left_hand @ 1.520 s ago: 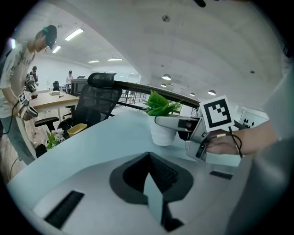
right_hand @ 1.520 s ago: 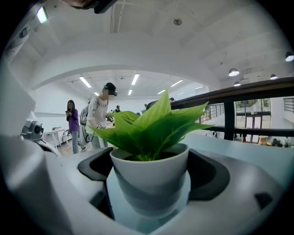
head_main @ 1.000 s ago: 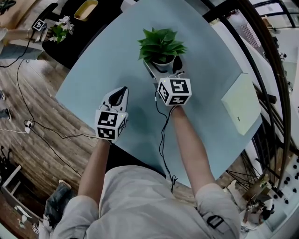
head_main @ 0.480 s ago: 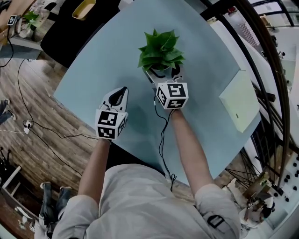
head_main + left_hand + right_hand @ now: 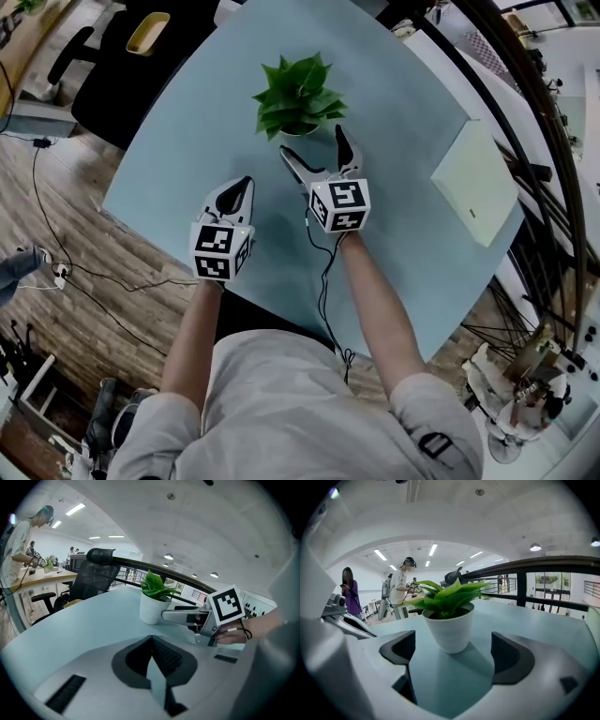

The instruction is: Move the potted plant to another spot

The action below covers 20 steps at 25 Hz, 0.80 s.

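A small green plant (image 5: 294, 94) in a white pot (image 5: 450, 629) stands upright on the light blue table (image 5: 403, 103), towards the far side. My right gripper (image 5: 313, 143) is open just short of the pot; its fingertips reach the pot's near side and do not touch it. In the right gripper view the pot stands between and slightly beyond the two dark pads (image 5: 400, 651). My left gripper (image 5: 240, 186) is shut and empty, low over the table to the left. The left gripper view shows the pot (image 5: 152, 609) with the right gripper (image 5: 186, 616) beside it.
A pale green pad (image 5: 475, 184) lies on the table's right side. A black office chair (image 5: 111, 58) with a yellow bowl (image 5: 147, 33) on it stands beyond the far left edge. A dark railing (image 5: 525, 122) runs along the right. People stand at distant desks (image 5: 400, 594).
The right gripper, which was closed around the pot a second ago, has opened and drawn back towards me. The pot now stands free on the table. My left gripper stayed where it was.
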Each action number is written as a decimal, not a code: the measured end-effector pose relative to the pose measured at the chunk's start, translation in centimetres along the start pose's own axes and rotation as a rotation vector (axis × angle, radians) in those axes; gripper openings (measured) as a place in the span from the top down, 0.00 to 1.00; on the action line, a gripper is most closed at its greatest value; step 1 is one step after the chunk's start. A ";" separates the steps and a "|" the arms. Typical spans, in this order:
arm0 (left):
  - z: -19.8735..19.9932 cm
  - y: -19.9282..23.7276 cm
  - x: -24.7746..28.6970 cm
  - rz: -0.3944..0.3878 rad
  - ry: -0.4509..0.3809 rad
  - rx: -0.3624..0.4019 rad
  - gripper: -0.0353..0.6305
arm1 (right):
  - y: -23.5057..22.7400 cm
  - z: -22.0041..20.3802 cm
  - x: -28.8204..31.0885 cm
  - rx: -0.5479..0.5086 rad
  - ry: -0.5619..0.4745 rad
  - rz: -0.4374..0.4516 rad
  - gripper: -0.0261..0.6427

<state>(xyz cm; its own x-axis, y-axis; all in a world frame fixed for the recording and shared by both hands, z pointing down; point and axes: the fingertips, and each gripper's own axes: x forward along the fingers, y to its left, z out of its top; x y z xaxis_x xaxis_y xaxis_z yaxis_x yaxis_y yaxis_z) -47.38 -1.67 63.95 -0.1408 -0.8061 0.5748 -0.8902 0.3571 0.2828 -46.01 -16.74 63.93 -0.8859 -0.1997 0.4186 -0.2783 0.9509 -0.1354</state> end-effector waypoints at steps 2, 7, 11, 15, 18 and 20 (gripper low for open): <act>0.1 -0.5 0.5 -0.016 0.005 0.006 0.93 | -0.4 -0.7 -1.2 0.002 0.023 -0.022 0.27; 0.4 -1.4 2.1 -0.056 0.026 0.012 0.93 | -1.9 -2.5 -5.4 0.018 0.061 -0.123 0.57; 0.5 -3.2 3.9 -0.118 0.054 0.041 0.93 | -3.2 -3.5 -8.8 0.004 0.069 -0.228 0.87; 0.1 -5.7 4.9 -0.179 0.092 0.071 0.93 | -4.2 -4.2 -12.2 0.029 0.060 -0.319 0.96; -0.1 -8.1 5.2 -0.229 0.107 0.086 0.93 | -5.0 -5.4 -14.9 0.068 0.069 -0.386 0.96; 0.3 -9.6 5.1 -0.260 0.104 0.103 0.93 | -5.4 -6.2 -16.5 0.102 0.074 -0.427 0.96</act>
<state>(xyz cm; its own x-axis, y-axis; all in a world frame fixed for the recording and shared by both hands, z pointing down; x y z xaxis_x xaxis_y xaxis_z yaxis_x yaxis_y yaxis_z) -39.65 -9.37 63.96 0.1385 -0.8097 0.5703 -0.9307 0.0904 0.3544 -27.56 -17.10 63.28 -0.6557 -0.5488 0.5185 -0.6520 0.7579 -0.0223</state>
